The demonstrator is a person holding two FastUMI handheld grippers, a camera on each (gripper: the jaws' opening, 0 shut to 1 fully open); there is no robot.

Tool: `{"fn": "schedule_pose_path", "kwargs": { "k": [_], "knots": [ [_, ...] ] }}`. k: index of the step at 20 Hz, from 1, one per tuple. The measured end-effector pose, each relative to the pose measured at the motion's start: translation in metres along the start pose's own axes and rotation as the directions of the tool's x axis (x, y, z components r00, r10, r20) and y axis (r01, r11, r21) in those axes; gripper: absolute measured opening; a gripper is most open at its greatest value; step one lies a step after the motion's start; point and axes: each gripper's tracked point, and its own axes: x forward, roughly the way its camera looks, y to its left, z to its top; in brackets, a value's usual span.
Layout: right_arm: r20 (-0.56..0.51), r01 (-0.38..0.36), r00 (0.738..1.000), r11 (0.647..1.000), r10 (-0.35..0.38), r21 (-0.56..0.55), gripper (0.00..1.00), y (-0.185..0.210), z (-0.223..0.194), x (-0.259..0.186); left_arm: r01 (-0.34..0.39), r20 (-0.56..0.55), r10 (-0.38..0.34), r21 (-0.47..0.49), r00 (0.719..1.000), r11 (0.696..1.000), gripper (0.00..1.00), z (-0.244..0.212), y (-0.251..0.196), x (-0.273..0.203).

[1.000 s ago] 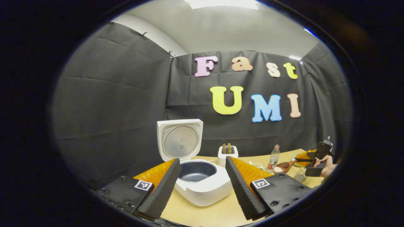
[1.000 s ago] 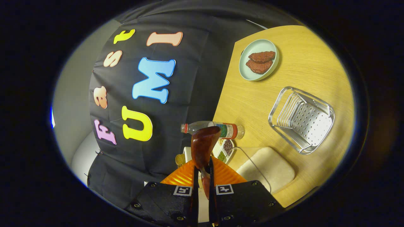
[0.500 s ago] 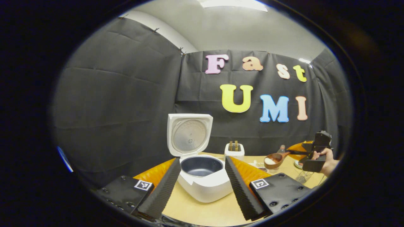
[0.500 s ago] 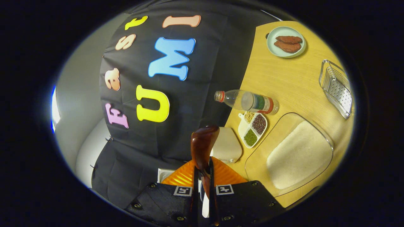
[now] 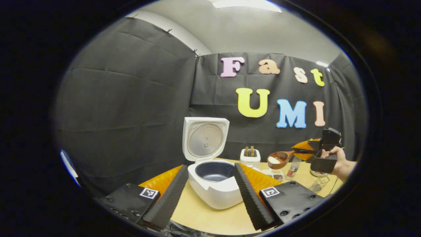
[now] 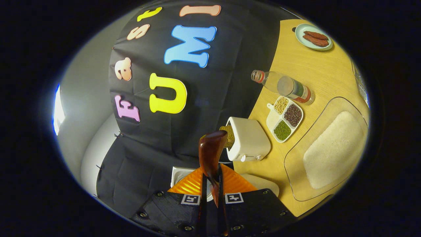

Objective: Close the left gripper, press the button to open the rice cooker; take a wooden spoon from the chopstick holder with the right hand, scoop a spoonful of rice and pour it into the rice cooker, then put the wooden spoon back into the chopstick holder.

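Here the right claw (image 6: 210, 184) clenches the wooden spoon (image 6: 211, 153); the left claw (image 5: 210, 184), released, frames the rice cooker (image 5: 215, 184).

Rice cooker (image 5: 215, 184) stood lid-up, pot apparently empty, between left gripper (image 5: 210, 184) spread fingers. Right gripper (image 5: 307, 150), hand-held, carried wooden spoon (image 5: 279, 158) with rice above table (image 5: 204, 217), right of cooker.

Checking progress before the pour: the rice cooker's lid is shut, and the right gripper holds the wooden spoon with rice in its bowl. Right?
Not quite. The left gripper view shows the rice cooker with its lid standing open. The rest holds: the right gripper holds the wooden spoon, rice in its bowl.
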Motion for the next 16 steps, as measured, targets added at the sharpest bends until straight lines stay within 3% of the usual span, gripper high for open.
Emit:
{"fn": "schedule_pose_path", "kwargs": {
  "k": [8, 16],
  "knots": [
    [-0.078, -0.015, 0.997, 0.997, 0.009, -0.076, 0.13, 0.017, -0.053, 0.042, -0.028, -0.009, 0.028, 0.005, 1.0, 1.0, 0.99, -0.01, 0.015, -0.006],
    [-0.181, -0.025, 0.983, 0.968, -0.022, -0.251, 0.13, 0.029, -0.127, 0.1, -0.128, -0.032, 0.127, -0.024, 0.991, 0.992, 0.99, -0.023, 0.064, -0.022]
  ]
}}
